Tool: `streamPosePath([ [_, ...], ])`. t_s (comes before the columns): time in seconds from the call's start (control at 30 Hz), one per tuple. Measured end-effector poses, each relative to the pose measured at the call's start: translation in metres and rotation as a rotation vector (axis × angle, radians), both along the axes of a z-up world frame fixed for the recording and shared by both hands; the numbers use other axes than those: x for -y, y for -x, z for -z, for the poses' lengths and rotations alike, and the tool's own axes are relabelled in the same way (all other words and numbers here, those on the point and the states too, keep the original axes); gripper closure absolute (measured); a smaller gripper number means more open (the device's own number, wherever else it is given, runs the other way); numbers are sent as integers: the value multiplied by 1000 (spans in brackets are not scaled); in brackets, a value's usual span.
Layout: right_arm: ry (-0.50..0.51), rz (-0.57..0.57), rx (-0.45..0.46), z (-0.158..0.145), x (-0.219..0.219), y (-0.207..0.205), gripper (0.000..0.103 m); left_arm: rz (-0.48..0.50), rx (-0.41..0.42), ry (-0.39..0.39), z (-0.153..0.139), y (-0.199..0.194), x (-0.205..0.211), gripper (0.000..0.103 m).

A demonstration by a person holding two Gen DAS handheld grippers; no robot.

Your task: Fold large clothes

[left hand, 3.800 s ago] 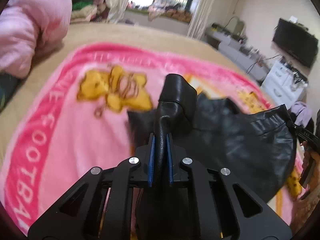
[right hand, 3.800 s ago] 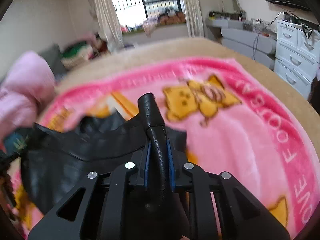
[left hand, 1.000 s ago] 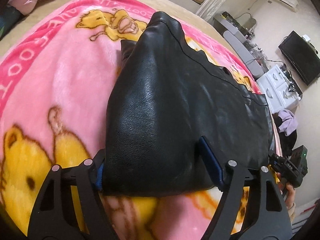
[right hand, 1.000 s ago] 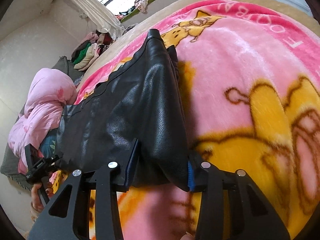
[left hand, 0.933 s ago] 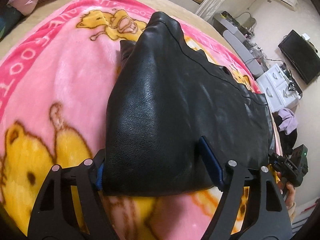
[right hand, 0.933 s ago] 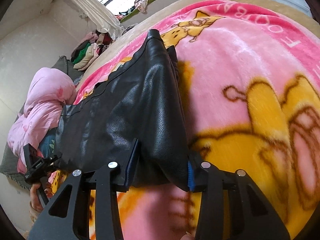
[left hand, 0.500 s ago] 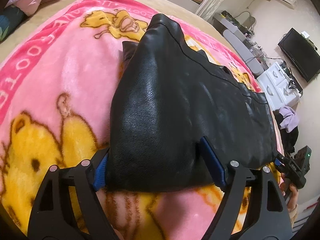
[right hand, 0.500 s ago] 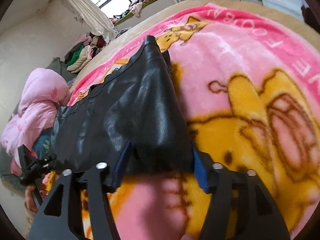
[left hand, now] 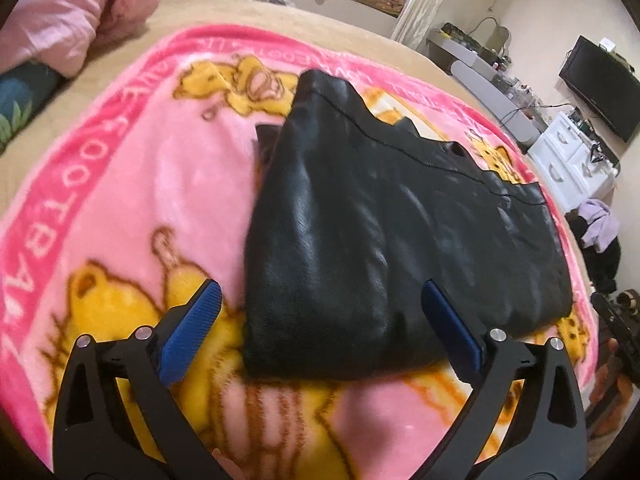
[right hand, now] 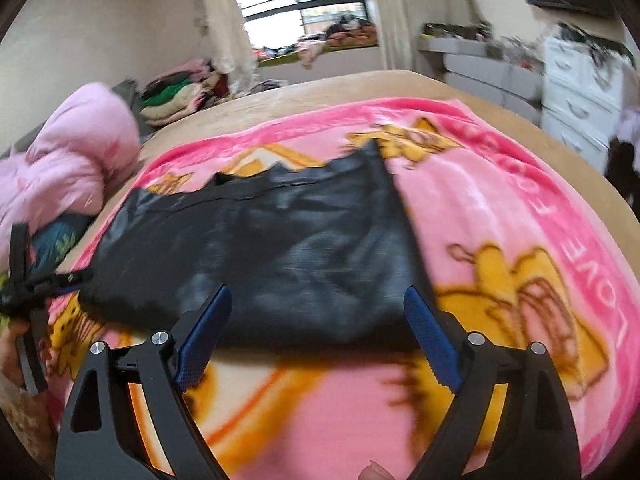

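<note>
My left claw (left hand: 320,320) and right claw (right hand: 318,318), jaws just spread, released, above the folded garment's (left hand: 380,220) near edge on the blanket (left hand: 120,200).

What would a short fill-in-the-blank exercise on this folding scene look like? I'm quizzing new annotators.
1. The black leather garment lies folded on a pink cartoon ____.
2. The left gripper has its jaws ____, its blue pads clear of the leather.
3. The right gripper holds ____ between its jaws.
4. In the left wrist view, the rolled quilt at the far left edge of the bed is ____ in colour.

Missing words: blanket; open; nothing; pink
</note>
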State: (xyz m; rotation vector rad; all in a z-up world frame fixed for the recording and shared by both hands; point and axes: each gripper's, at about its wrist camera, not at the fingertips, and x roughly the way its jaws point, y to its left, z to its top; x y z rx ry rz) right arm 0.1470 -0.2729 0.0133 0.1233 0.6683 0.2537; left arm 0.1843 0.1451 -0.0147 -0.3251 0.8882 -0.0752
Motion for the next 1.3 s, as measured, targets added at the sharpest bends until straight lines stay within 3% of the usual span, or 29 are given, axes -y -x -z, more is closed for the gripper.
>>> streamPosePath([
  [0.1, 14, -53, 3, -2, -28, 0, 16, -10, 7, -33, -3, 0, -3, 10],
  [0.53, 59, -227, -11, 3, -134, -9, 17, -64, 33, -45, -11, 4, -24, 10],
  [0.57, 71, -236, -11, 4, -141, -10, 19, -67, 33, -47, -12, 4, -26, 9],
  [0.63, 93, -243, -5, 5, -149, -11, 48, -74, 31, -44, -11, 3, -28, 10],
  [0.7, 120, -228, 0, 6, -156, -14, 62, -78, 27, -32, -9, 2, -30, 10],
  [0.87, 162, -176, -32, 16, -158, -30, 62, -70, 21, -8, -2, -5, -30, 10],
  [1.07, 124, -146, -179, 47, -153, -54, 61, -48, -19, 21, 11, -20, -24, 10],
  [1.2, 143, -146, -191, 57, -156, -57, 61, -39, -54, 26, 23, -31, -21, 9],
  [1.3, 131, -149, -193, 60, -154, -58, 61, -38, -73, 73, 32, -40, -23, 9],
])
